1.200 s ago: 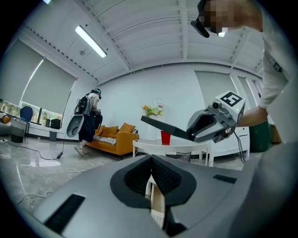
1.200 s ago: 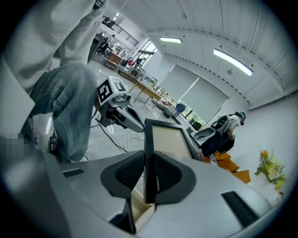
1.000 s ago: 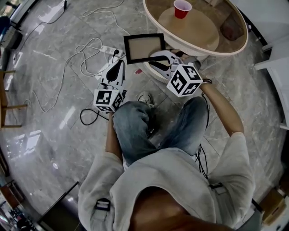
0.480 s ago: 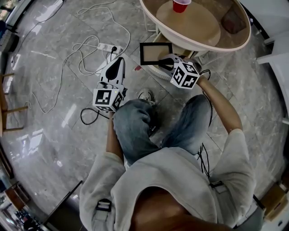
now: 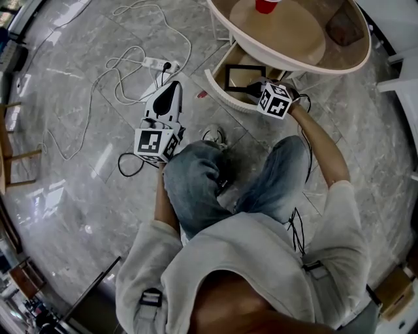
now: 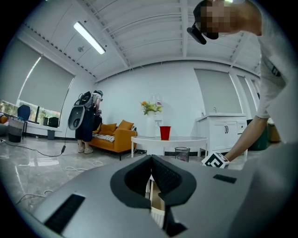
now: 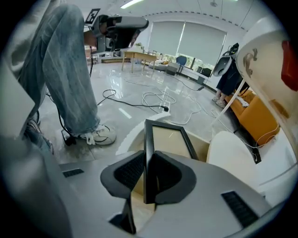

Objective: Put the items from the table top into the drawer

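Presently, nearest the head camera, I see the person's grey hooded top and jeans-clad knees (image 5: 196, 182), with a sneaker (image 5: 212, 137) on the marble floor between them.

Left gripper (image 5: 174, 87): it is held out over the floor just past the left knee. Its own view shows the pads meeting at the tips with nothing between them, so I record it as closed and empty.

Right gripper (image 5: 253, 85): it is tilted downward at the open drawer (image 5: 225, 98) below the desk (image 5: 313, 70) rim. Its jaws are clamped narrowly on the edge of a black picture frame (image 5: 245, 77) with a tan panel. In the right gripper view the picture frame (image 7: 163, 139) stands on edge between the pads (image 7: 132, 172) and reaches out over the drawer's wooden interior. I cannot tell whether it touches the drawer bottom.

The desk is round, with a pale rim and a tan top. A red cup (image 5: 266, 5) stands on it, well apart from the drawer.

On the floor beyond the left gripper, a white power strip (image 5: 157, 63) lies among looped cables.

Farthest, in the left gripper view, there is an orange sofa (image 6: 114, 135) with a person (image 6: 88, 121) standing beside it.
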The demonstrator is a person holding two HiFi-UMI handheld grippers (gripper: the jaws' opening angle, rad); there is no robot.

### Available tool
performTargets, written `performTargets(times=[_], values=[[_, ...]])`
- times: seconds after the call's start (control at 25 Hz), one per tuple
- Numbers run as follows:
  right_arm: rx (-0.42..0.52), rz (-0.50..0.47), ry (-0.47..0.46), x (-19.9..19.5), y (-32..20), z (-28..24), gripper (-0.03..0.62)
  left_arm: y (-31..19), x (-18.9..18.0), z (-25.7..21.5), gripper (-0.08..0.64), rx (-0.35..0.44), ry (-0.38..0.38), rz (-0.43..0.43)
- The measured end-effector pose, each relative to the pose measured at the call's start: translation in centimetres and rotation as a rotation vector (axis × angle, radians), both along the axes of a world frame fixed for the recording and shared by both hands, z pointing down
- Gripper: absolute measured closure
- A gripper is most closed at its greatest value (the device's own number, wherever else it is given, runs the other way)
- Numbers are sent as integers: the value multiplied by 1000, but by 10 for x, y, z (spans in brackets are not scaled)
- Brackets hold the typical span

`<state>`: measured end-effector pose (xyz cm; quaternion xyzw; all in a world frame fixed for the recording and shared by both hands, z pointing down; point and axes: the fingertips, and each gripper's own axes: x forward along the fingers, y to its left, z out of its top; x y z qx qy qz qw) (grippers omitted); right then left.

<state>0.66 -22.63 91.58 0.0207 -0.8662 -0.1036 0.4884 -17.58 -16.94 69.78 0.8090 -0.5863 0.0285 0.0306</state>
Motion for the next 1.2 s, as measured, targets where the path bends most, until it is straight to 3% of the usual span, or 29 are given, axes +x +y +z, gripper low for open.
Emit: performTargets(times=[0.4,0.84,1.12,1.2], values=[[-67,104,83,1,-39,58,502,0,-3,1,545,-2,-4,7],[-90,280,167,9,-83,105,500,-1,-19,9,545,-19,-3,-9],[-100,284,239,11,-83,119,500,-5,-19,4,545,-1,20,-2],[-114,288,236,11,-82,119,453,-6,-19,4,545,-1,18,1]])
